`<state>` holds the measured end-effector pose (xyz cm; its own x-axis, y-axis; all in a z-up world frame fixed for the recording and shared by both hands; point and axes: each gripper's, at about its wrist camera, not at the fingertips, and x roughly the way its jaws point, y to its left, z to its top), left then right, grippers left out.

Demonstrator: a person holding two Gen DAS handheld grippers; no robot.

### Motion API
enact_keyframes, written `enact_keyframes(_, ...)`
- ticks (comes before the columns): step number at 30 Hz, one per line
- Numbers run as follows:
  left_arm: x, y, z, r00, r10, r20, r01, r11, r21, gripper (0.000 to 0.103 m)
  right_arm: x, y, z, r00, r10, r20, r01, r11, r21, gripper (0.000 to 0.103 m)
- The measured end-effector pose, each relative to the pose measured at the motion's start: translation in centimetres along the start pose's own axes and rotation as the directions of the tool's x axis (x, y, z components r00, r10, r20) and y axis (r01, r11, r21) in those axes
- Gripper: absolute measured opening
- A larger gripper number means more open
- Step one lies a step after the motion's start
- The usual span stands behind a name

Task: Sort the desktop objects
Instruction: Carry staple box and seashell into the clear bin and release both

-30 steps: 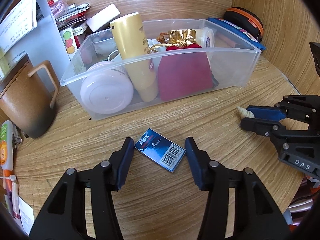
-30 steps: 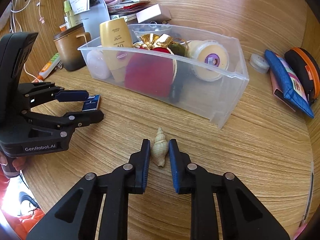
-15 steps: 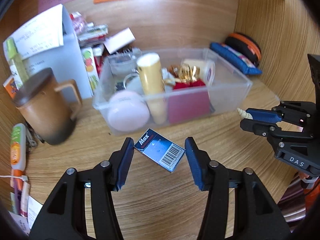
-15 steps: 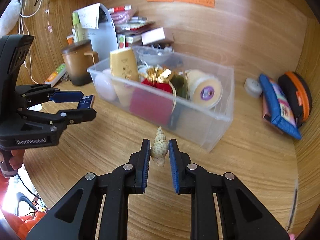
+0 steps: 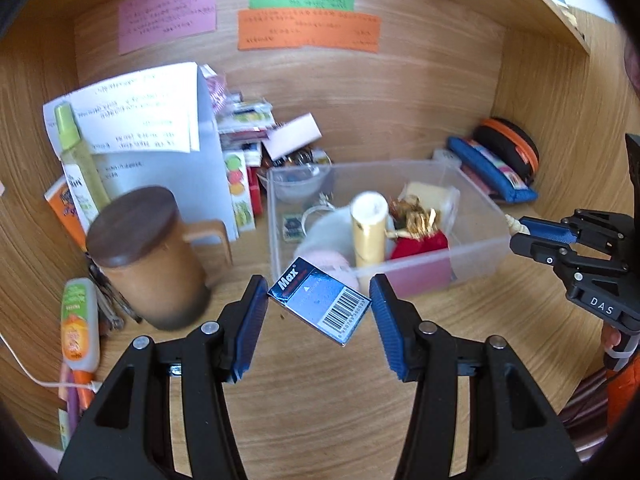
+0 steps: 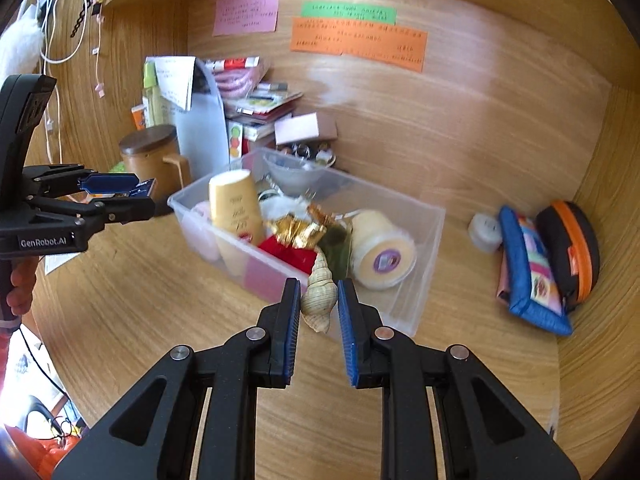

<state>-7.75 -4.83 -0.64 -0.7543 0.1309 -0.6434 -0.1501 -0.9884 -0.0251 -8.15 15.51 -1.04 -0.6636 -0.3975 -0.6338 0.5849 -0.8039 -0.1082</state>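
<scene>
Desk [image 5: 320,408]: wooden, cluttered along back wall. Bin [image 6: 430,248]: clear plastic, mid-desk, holds gold bottle [image 6: 236,208], red pouch [image 5: 420,246], round tub [image 6: 384,256]. Mug [image 5: 148,256]: brown, lidded, left of bin. Left gripper [image 5: 318,304]: clamped on blue box [image 5: 320,304], box tilted, held above desk before bin. Right gripper [image 6: 319,300]: clamped on shell [image 6: 319,294], tip up, at bin's near wall.

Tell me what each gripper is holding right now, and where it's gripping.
The left gripper holds the blue Max box by two opposite corners. The right gripper pinches the seashell across its wide lower body, tip pointing away.
</scene>
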Motion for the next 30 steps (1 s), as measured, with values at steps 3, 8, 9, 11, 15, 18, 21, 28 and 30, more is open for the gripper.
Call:
enact_keyframes(3,0.2,0.7,1.1,1.000,0.002,0.012,-0.002,1.000,-0.010,0.052,0.3,-0.5,0.9,1.000,-0.001,0.013,0.001,1.000,0.004,0.017)
enact_keyframes(8,1.3,1.7,2.8,1.000,0.001,0.016,0.000,1.000,-0.018,0.052,1.4,-1.5,2.1,1.000,0.006,0.018,-0.006,1.000,0.016,0.017)
enact_keyframes(9,1.6,1.8,3.1,1.000,0.000,0.014,0.001,1.000,-0.018,0.052,1.7,-1.7,2.4,1.000,0.009,0.017,-0.010,1.000,0.020,0.017)
enact_keyframes(11,2.3,2.1,3.7,1.000,-0.002,0.010,0.002,1.000,-0.020,0.052,2.4,-2.1,2.8,1.000,0.018,0.014,-0.018,0.999,0.028,0.017)
enact_keyframes(15,4.0,2.7,4.5,1.000,-0.017,-0.009,0.017,0.999,-0.031,0.052,4.2,-2.9,3.7,0.999,0.044,-0.002,-0.044,0.998,0.043,0.017)
enact_keyframes(18,5.4,2.9,5.0,0.999,-0.031,-0.024,0.030,0.999,-0.034,0.052,5.6,-3.1,4.3,0.998,0.061,-0.018,-0.061,0.997,0.047,0.017)
enact_keyframes(21,6.6,3.0,5.5,0.998,-0.044,-0.037,0.043,0.999,-0.031,0.052,7.0,-3.1,4.9,0.996,0.081,-0.031,-0.080,0.996,0.044,0.017)
enact_keyframes(28,9.3,3.7,6.1,0.993,-0.089,-0.075,0.085,0.995,-0.052,0.052,9.8,-3.4,6.2,0.990,0.128,-0.066,-0.125,0.991,0.051,0.017)
enact_keyframes(30,9.7,3.8,6.1,0.992,-0.097,-0.081,0.093,0.994,-0.057,0.052,10.3,-3.2,6.4,0.987,0.145,-0.070,-0.141,0.989,0.049,0.017)
